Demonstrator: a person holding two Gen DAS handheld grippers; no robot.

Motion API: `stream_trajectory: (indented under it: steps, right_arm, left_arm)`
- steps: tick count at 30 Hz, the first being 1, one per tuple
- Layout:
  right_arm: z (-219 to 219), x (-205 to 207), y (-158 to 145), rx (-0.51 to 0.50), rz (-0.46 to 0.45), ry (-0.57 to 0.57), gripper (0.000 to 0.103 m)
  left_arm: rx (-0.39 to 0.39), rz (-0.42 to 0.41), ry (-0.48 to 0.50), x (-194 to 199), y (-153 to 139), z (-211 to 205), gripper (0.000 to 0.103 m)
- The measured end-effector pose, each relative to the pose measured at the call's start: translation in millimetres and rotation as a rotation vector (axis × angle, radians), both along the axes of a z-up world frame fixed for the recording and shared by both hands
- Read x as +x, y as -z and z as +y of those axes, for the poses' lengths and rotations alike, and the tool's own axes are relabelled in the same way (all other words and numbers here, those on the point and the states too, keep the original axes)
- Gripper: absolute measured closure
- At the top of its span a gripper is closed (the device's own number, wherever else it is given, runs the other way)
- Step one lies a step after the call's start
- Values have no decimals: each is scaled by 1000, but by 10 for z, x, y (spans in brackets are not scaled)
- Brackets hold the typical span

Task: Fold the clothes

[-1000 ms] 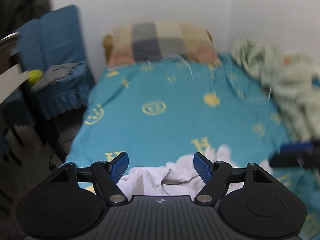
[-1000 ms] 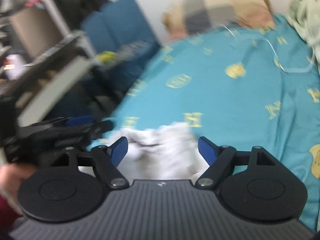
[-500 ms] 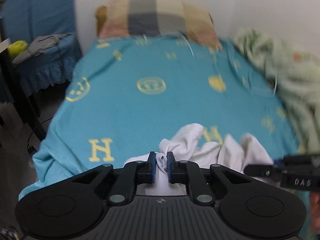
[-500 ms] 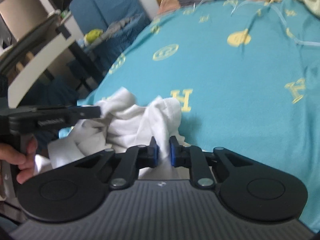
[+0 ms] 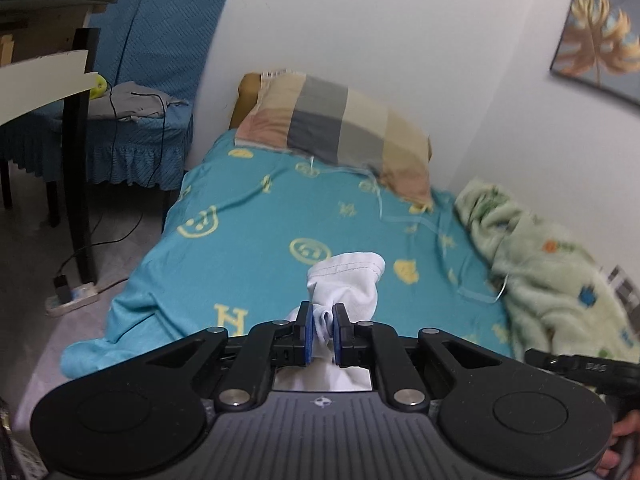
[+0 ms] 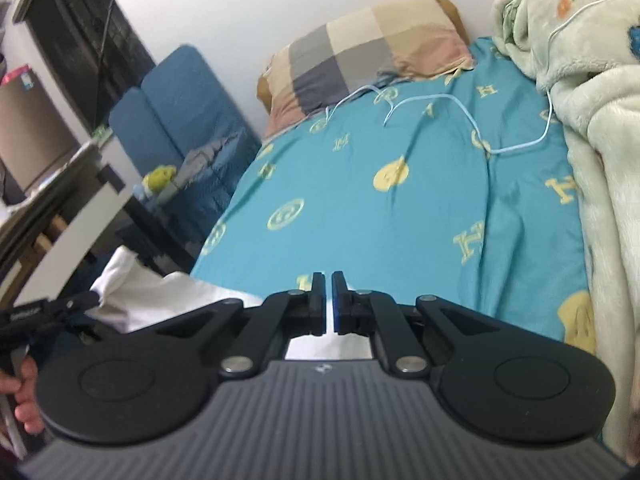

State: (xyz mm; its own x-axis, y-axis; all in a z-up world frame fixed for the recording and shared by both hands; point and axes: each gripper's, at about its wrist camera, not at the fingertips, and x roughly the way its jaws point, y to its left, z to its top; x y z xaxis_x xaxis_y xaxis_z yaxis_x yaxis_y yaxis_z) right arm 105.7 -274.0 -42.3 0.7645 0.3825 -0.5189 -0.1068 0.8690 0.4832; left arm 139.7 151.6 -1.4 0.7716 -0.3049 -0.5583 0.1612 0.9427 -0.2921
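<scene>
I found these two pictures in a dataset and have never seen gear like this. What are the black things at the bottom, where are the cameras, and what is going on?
No robot here: a person holds a hand-held gripper in each hand, and a fisheye camera on each one looks forward along its two fingers. The black shape at the bottom of each picture is the gripper's own body.

The left wrist view shows the left gripper shut on a bunched white garment, lifted above a bed with a teal sheet.

The right wrist view shows the right gripper shut on the same white cloth, a thin edge between its blue pads.

On the bed lie a checked pillow and a pale green blanket. A blue covered chair stands beside it.
</scene>
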Motion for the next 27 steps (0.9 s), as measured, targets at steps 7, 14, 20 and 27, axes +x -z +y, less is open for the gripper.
stream_trajectory:
  steps: [7, 14, 20, 27]
  right_arm:
    - [392, -68, 12, -78, -15, -127, 88]
    - [866, 440, 123, -149, 51, -211, 23]
    - [1157, 1085, 490, -137, 236, -229, 23]
    - [1312, 1205, 764, -125, 314, -348, 22]
  left_arm:
    - [122, 72, -8, 10, 219, -180, 91]
    - [274, 245, -49, 100, 522, -196, 90]
    - [240, 250, -70, 260, 582, -96, 86]
    - [186, 180, -67, 434, 557, -49, 79]
